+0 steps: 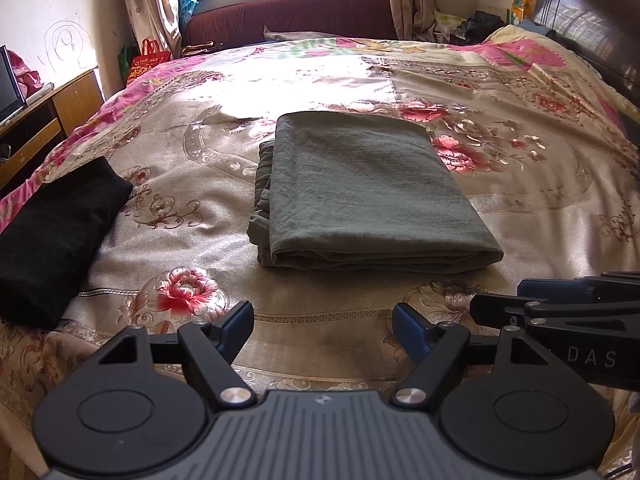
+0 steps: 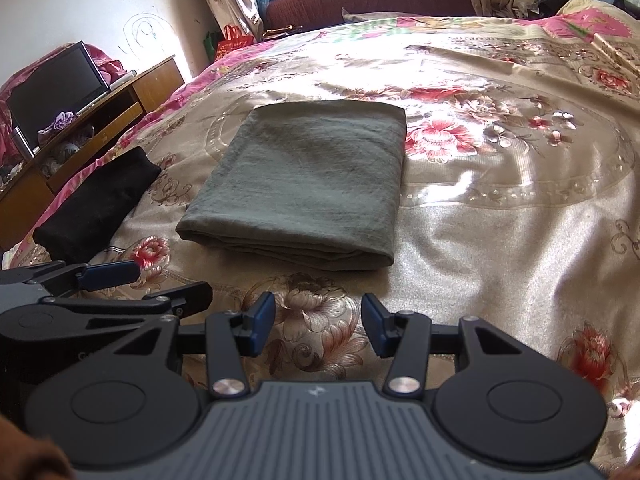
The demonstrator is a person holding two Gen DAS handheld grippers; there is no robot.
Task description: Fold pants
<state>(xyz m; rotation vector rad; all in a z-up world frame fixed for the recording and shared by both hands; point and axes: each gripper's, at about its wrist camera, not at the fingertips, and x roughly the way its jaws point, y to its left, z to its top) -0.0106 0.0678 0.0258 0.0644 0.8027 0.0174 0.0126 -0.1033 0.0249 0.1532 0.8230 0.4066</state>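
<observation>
One pair of grey-green pants (image 1: 360, 196), folded into a flat rectangle, lies mid-bed on the floral bedspread (image 1: 520, 200). Folded black cloth (image 1: 56, 236) rests well apart, near the bed's left edge. Left gripper (image 1: 323, 330): jaws wide, empty. Right gripper (image 2: 318, 326): jaws narrower but parted, empty. Both hover short of the pants.

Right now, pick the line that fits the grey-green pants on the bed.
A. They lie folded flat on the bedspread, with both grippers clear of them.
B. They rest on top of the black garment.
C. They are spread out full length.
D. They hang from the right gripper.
A: the grey-green pants lie as a folded stack on the bedspread, and the left gripper and right gripper stand open short of them, empty.
</observation>
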